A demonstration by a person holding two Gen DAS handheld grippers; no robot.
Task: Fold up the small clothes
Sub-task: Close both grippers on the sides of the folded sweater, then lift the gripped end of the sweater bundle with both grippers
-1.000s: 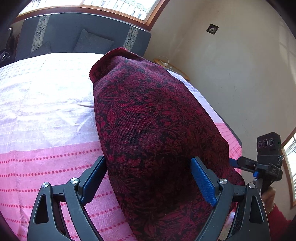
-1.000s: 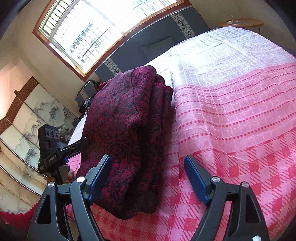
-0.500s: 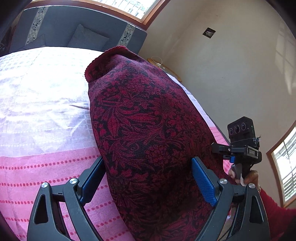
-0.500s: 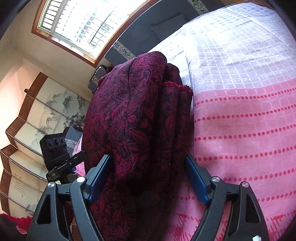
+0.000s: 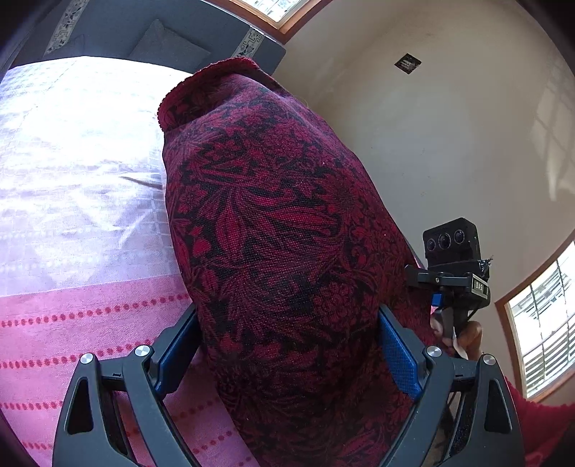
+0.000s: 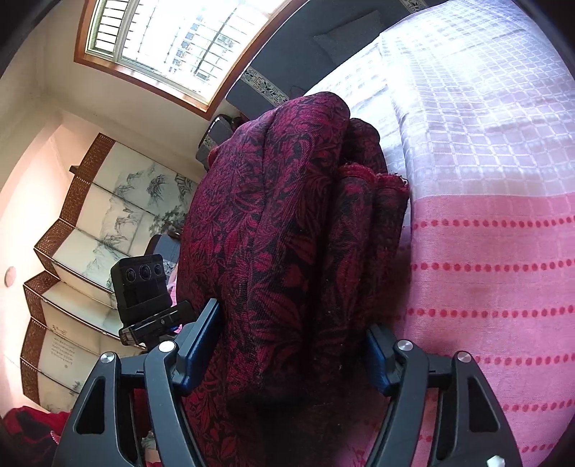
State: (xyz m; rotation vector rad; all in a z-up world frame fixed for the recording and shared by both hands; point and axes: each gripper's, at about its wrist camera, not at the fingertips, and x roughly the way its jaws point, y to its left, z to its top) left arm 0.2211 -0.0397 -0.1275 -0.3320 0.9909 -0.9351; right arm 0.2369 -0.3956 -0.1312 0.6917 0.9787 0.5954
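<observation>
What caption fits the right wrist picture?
Right gripper straddles a folded dark red floral cloth on a pink-and-white bedspread.

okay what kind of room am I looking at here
Most likely a bedroom: the dark red floral garment sits on a bed with a pink and white bedspread, a cushioned headboard, and a painted folding screen.

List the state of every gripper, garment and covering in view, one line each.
left gripper: jaws wide apart, dark red floral cloth bulging between them.
right gripper: jaws wide apart around the same cloth.
dark red floral cloth: folded into several layers, bunched in a thick bundle, one hemmed edge showing at the far end.
pink and white bedspread: spread flat, lightly wrinkled.
</observation>
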